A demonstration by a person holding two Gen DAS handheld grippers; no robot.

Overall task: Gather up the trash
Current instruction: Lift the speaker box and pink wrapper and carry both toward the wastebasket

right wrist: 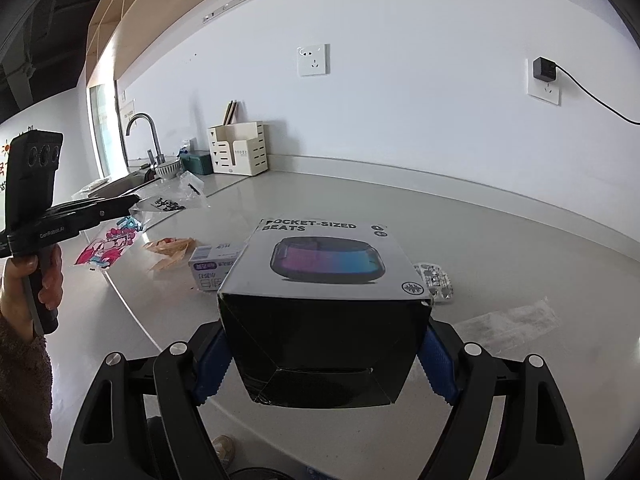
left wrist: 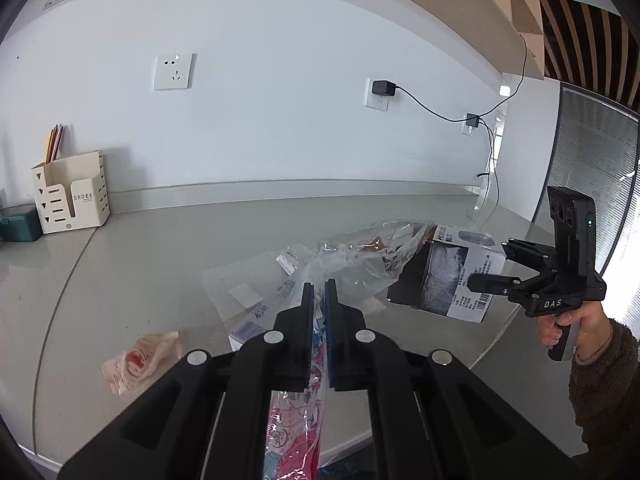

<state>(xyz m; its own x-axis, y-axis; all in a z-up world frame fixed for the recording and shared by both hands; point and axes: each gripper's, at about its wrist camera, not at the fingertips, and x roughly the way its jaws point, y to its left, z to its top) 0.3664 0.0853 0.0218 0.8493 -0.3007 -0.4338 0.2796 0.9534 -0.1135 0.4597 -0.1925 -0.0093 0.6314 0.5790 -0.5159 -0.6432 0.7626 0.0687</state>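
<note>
Left of the grey-and-black speaker carton (right wrist: 326,280), the left gripper (left wrist: 319,292) has its jaws pinching a clear printed plastic bag (left wrist: 304,400) above the pale grey bench (left wrist: 140,272). The right gripper (right wrist: 324,364) clamps the carton's open end; its thin walls may buckle, releasing it.

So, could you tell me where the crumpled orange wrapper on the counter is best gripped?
Probably from above, on the raised crumpled ridge of the crumpled orange wrapper. It lies low on the counter apart from other litter, so its flat edges give the fingers little to pinch.
</note>
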